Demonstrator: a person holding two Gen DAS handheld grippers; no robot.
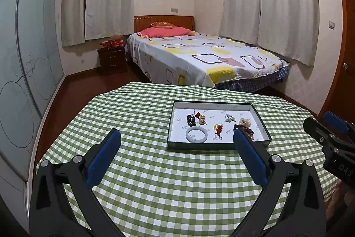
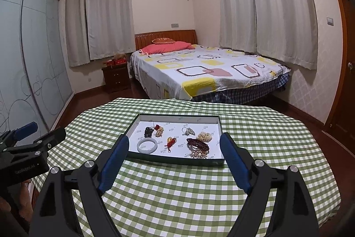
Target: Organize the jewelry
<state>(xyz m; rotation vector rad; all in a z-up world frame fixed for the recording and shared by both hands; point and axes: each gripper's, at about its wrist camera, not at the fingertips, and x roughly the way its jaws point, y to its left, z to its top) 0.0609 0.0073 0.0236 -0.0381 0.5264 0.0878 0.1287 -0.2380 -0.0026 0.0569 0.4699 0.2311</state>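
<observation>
A bed (image 1: 199, 59) with a patterned sheet fills the far side of the room, beyond the shallow tray. Nearer stands the tabletop (image 1: 144, 181) under a green-and-white checked cloth, and the dark-rimmed tray (image 2: 173, 160) with its white lining rests flat on that cloth.

Just short of the tray's near edge hover both claws. The left claw (image 1: 176, 141) is spread wide with nothing between its blue pads, its right fingertip overlapping the tray's near right corner in its own view. The right claw (image 2: 175, 146) is likewise released and empty, its two fingertips framing the tray's near rim.

All the jewelry lies inside the tray. A pale jade bangle (image 2: 147, 146) sits flat by the near left corner. Toward the near right corner is a dark red bead bracelet (image 2: 197, 143), touching a cream pearl cluster (image 2: 204, 136) behind it and a string of pale beads (image 2: 197, 154) in front. At the tray's middle lies a gold charm on red cord (image 2: 170, 142). Along the far side are a black bead piece (image 2: 148, 131), a small gold-toned trinket (image 2: 159, 132) just beside it, and a silver ring piece (image 2: 188, 131) further right.
</observation>
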